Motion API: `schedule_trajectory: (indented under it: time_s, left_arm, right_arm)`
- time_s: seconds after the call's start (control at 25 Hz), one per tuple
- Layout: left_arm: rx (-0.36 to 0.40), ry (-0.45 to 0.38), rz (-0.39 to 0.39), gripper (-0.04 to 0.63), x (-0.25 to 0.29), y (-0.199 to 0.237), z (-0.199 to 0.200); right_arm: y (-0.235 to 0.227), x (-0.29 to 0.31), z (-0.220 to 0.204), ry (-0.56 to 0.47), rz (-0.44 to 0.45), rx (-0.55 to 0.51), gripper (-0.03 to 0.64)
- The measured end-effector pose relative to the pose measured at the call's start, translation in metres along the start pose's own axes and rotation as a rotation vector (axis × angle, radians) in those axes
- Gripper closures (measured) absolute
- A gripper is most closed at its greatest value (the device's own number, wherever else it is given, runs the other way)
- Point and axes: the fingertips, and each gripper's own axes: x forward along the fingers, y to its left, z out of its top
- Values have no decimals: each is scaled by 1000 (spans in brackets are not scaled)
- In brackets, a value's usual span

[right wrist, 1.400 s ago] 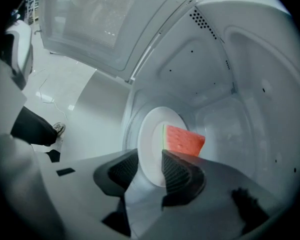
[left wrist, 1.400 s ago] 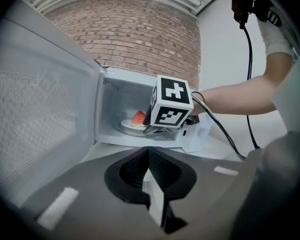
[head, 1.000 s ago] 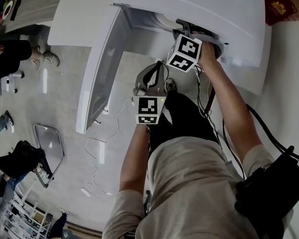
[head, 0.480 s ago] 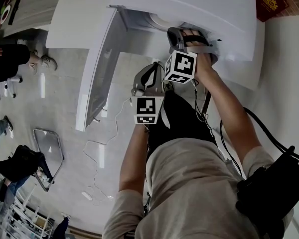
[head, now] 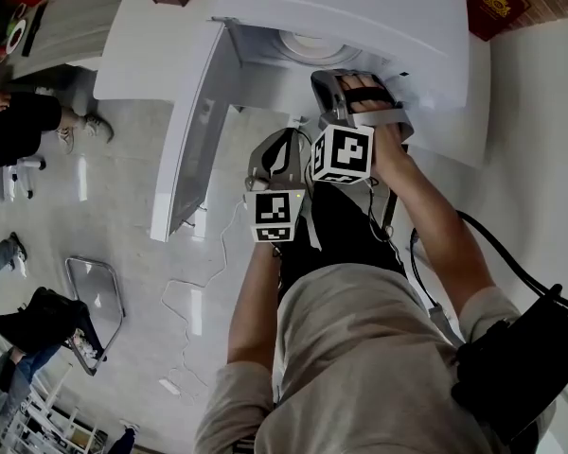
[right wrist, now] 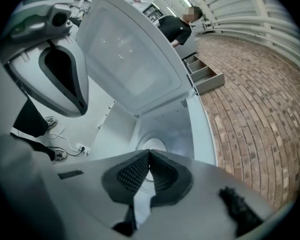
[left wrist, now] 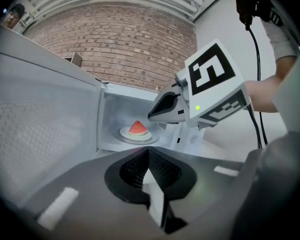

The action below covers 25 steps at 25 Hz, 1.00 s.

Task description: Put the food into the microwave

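Observation:
A red watermelon slice [left wrist: 138,127] lies on a white plate [left wrist: 135,134] on the turntable inside the white microwave [head: 360,8]. The door [head: 194,140] is swung wide open to the left. My right gripper [head: 327,83] hovers just outside the cavity opening, and its jaws [right wrist: 149,154] are shut with nothing between them. From the left gripper view its tip [left wrist: 162,109] hangs above and right of the slice. My left gripper [head: 282,140] sits lower and further back, pointing at the cavity. It is shut [left wrist: 147,151] and empty.
The microwave's control panel side [head: 435,112] is right of the cavity. A brick wall [left wrist: 120,49] rises behind. People stand at the left [head: 19,121]. A cable [head: 185,296] and a metal frame [head: 90,301] lie on the floor. An open drawer [right wrist: 205,74] shows beyond the door.
My right gripper has drawn back out of the microwave opening toward the person and risen. The left gripper shifted only slightly upward.

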Motion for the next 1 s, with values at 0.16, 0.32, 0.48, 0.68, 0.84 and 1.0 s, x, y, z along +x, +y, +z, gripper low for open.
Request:
schedule_trajectory:
  time_s: [0.16, 0.32, 0.48, 0.68, 0.84, 1.0]
  left_arm:
    - [3, 1, -9, 588, -8, 1, 4]
    - [17, -5, -24, 588, -14, 1, 13]
    - [26, -17, -40, 588, -18, -1, 22]
    - [43, -39, -63, 588, -26, -7, 36]
    - [47, -60, -73, 588, -30, -9, 46]
    - [36, -75, -77, 588, -35, -14, 54]
  right_arm:
    - [4, -19, 3, 7, -10, 13, 606]
    - [3, -35, 8, 3, -24, 28, 606]
    - [3, -51, 13, 1, -33, 30, 606]
    - [1, -76, 20, -2, -43, 55, 606]
    - [-1, -93, 22, -4, -54, 68, 606]
    - [-5, -114, 26, -15, -69, 80, 606]
